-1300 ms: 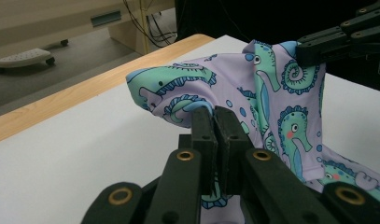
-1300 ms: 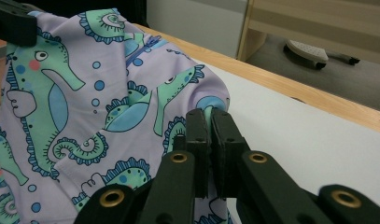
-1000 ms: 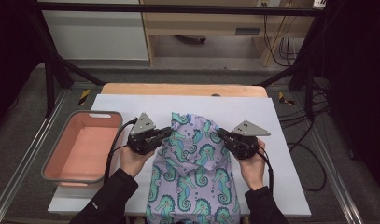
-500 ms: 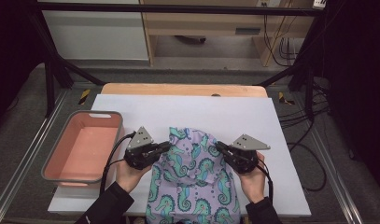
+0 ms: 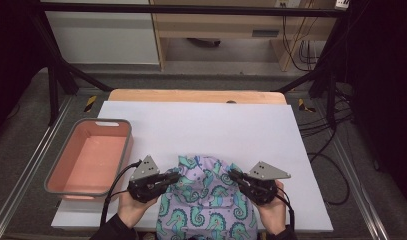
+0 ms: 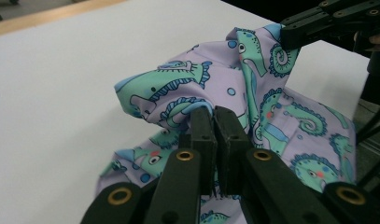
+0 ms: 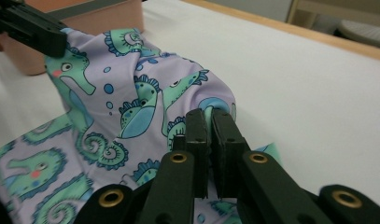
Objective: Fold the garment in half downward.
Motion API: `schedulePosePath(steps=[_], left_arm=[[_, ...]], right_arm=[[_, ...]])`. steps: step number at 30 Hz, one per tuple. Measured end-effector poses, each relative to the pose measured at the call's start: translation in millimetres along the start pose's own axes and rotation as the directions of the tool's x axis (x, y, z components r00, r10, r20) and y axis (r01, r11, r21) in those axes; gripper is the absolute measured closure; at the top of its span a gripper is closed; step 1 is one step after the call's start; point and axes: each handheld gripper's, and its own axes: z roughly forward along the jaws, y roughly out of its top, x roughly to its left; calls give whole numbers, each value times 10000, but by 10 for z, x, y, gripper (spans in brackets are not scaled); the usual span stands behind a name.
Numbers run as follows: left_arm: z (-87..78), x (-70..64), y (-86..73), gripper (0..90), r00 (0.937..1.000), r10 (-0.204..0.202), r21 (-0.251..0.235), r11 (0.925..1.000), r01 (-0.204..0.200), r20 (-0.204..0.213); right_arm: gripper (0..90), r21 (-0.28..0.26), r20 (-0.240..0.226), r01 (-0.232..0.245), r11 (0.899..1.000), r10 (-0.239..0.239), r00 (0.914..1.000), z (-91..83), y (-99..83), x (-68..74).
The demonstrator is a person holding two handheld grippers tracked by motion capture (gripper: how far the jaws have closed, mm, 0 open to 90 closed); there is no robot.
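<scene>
- The seahorse-print cloth (image 5: 206,200) lies at the near edge of the white table (image 5: 201,125), between the two hands, and its lower part runs off the bottom of the high view, so how far it hangs over the table edge cannot be told
- The left hand-held gripper (image 5: 175,176) has its jaws pressed together on a raised fold of the cloth's left upper edge; the left gripper view shows the pads (image 6: 202,135) closed with cloth bunched just above them
- The right hand-held gripper (image 5: 232,174) is likewise pinching the right upper edge, its jaws drawn tight on a fold in the right gripper view (image 7: 210,135)
- The relation that matters: both grippers hold the far edge of the cloth, one at each side, tips pointing inward at each other, with the cloth's long axis running from that held edge back toward the person; neither hand is clearly nearer the middle
- My judgement is that any coming fold or spread must keep both corners level, since the cloth between them is slack and humped
- The pink tub (image 5: 91,155) sits just left of the left hand, apart from the cloth
- Whether each pinch takes one layer or several is hidden by the bunching
</scene>
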Motion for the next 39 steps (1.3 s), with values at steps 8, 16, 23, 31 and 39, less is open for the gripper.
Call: schedulePosePath(steps=[8, 16, 23, 31, 39], left_arm=[[-57, -133, -361, 865, 9989, -192, 692, 9975, 162, 424], [-58, -238, -607, 864, 9958, -410, 1416, 9895, 292, 813], [-31, -367, -804, 857, 9950, -463, 2202, 9751, 257, 888], [-90, -224, -593, 501, 9995, -172, 1550, 9878, 130, 259], [26, 150, -319, 159, 9949, -585, 1077, 9919, 672, -819]], right_arm=[[865, 711, -936, -439, 9965, 505, 9943, -96, -318, 135], [862, 2071, -1485, -594, 9765, 914, 9847, -103, -620, 217], [854, 2870, -1733, -595, 9561, 1129, 9784, -138, -775, 278], [642, 2387, -1956, -709, 9685, 1195, 9734, -134, -660, 218], [252, 1155, -1094, -698, 9908, 825, 9906, 8, -284, -38]])
